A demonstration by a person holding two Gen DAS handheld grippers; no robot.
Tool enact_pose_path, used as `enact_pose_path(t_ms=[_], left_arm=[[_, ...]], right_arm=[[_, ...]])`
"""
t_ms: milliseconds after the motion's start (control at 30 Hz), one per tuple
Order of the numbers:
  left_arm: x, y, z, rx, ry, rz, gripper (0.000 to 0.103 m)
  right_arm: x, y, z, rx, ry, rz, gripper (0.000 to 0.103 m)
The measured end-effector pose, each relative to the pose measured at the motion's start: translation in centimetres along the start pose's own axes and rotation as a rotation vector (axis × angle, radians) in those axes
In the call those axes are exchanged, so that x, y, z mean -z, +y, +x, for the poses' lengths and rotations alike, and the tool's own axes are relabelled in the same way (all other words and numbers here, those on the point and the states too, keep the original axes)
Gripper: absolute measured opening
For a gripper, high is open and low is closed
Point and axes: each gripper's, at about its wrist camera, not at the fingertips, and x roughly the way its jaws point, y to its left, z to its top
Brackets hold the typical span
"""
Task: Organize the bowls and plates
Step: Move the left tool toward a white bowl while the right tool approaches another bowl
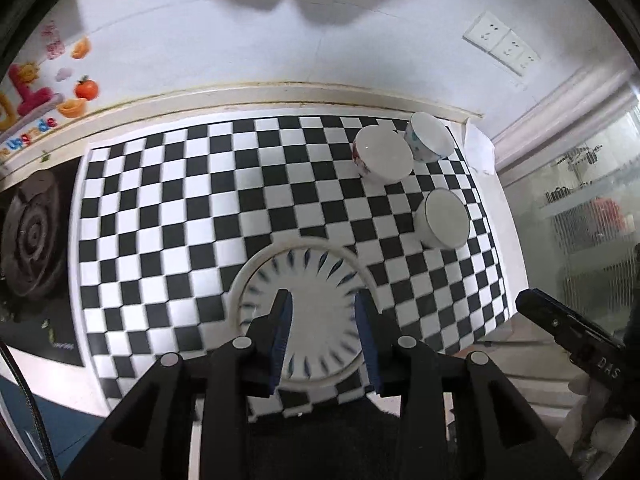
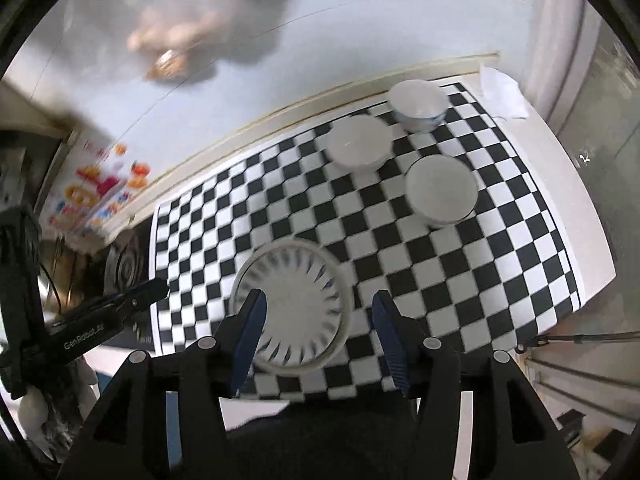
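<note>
A white plate with blue radial strokes (image 1: 316,292) lies on the checkered mat, apparently stacked on a larger white plate whose rim (image 1: 240,276) shows around it. My left gripper (image 1: 322,300) is open above the plate, fingers apart, holding nothing. Three bowls stand at the mat's far right: a red-patterned bowl (image 1: 384,158), a blue-patterned bowl (image 1: 432,136) and a white bowl (image 1: 444,218). In the right wrist view the plate (image 2: 296,304) lies below my open, empty right gripper (image 2: 320,304); the three bowls (image 2: 360,142) (image 2: 418,106) (image 2: 442,192) stand beyond it.
The checkered mat (image 1: 180,220) covers a white counter along a wall. A dark stove burner (image 1: 32,236) is at the left. Wall sockets (image 1: 502,44) are up right. A white cloth or paper (image 2: 504,92) lies at the counter's far right corner.
</note>
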Motion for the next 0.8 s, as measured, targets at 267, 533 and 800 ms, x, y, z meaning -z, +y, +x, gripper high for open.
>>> enact_pose_path(t_ms=[267,533,800], left_arm=[[-7.7,-1.9,8.9,-0.005,0.082,-0.115,0.030],[-8.0,-8.6,18.7,0.040,0.221,-0.128,0.030],[-9.3,-14.3,26.8,0.090,0.320,-0.103,0.024]], right_arm=[[-9.5,-9.6,9.6,0.049,0.074,0.076,0.058],[-13.9,-19.9,18.6,0.042,0.229,0.146,0.057],[-13.9,-22.4,23.4,0.010,0.341,0.087,0.021]])
